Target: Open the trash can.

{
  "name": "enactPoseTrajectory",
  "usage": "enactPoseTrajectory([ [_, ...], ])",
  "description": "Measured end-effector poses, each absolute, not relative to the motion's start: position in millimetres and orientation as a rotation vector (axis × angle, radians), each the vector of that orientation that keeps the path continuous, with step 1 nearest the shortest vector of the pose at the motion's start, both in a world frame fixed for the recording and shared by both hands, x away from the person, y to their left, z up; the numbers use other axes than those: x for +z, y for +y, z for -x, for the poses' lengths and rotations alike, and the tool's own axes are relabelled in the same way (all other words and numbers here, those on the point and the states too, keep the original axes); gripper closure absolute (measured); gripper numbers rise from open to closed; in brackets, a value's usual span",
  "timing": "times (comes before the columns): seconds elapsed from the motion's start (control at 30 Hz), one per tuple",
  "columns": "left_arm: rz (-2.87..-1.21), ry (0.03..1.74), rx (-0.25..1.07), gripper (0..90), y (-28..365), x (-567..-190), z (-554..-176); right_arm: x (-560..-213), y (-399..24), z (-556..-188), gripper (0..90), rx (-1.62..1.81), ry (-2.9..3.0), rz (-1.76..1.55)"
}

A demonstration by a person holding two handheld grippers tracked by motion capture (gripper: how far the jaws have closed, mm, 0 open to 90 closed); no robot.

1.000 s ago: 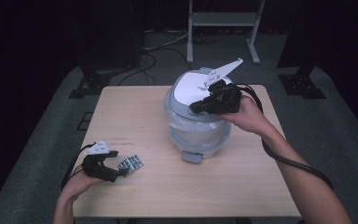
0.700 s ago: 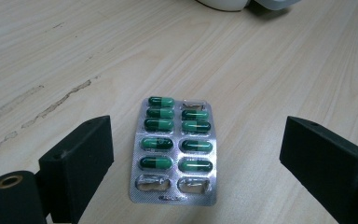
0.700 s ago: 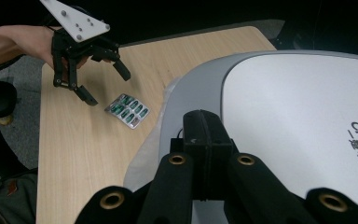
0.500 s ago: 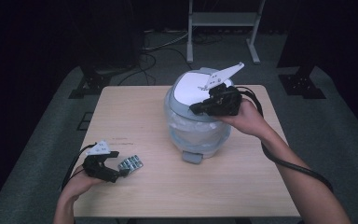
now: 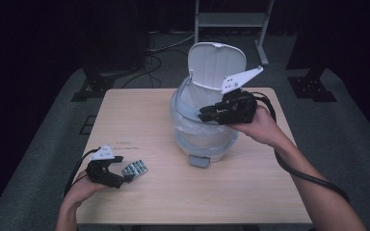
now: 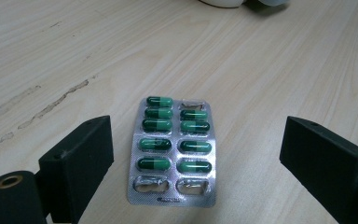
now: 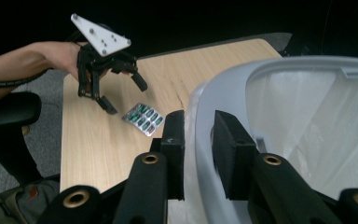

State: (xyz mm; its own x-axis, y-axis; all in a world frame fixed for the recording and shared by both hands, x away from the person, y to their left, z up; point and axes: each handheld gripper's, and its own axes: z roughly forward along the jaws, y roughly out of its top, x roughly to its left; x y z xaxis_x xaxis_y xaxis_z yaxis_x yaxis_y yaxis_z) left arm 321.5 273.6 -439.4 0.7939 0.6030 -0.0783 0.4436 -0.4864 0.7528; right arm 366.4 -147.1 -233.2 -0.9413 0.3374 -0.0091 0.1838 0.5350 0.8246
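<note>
Your left tool [image 6: 193, 154] stands wide open and empty astride the blister pack [image 6: 173, 151] lying flat on the near-left counter [image 5: 250, 192], so closing may skid it away, while your right tool [image 7: 198, 140], just parted and empty, could nudge the open bin's [image 5: 202, 139] rim.
</note>
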Motion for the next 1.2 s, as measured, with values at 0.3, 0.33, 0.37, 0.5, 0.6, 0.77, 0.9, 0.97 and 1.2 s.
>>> enactPoseTrajectory([
  [0.3, -2.163, 0.769, 0.262, 8.8, 273, -438, -321, -243, -163, -354, 68.0, 1.350, 2.625, -0.448],
  [0.33, -2.162, 0.770, 0.262, 8.8, 273, -438, -321, -244, -165, -352, 68.0, 1.356, 2.627, -0.441],
  [0.37, -2.160, 0.771, 0.262, 8.7, 273, -438, -321, -244, -166, -351, 67.7, 1.361, 2.629, -0.441],
  [0.5, -2.161, 0.770, 0.264, 8.8, 273, -438, -321, -248, -169, -346, 66.5, 1.353, 2.640, -0.435],
  [0.6, -2.160, 0.770, 0.267, 8.7, 273, -437, -321, -253, -172, -343, 65.5, 1.344, 2.650, -0.438],
  [0.77, -2.156, 0.774, 0.272, 8.7, 274, -437, -321, -261, -179, -341, 64.6, 1.338, 2.661, -0.450],
  [0.9, -2.157, 0.772, 0.272, 8.7, 273, -437, -321, -269, -186, -340, 63.8, 1.333, 2.665, -0.471],
  [0.97, -2.159, 0.771, 0.273, 8.8, 273, -438, -321, -273, -191, -340, 63.2, 1.338, 2.664, -0.483],
  [1.2, -2.161, 0.773, 0.266, 8.7, 272, -439, -322, -286, -205, -337, 61.7, 1.360, 2.662, -0.532],
])
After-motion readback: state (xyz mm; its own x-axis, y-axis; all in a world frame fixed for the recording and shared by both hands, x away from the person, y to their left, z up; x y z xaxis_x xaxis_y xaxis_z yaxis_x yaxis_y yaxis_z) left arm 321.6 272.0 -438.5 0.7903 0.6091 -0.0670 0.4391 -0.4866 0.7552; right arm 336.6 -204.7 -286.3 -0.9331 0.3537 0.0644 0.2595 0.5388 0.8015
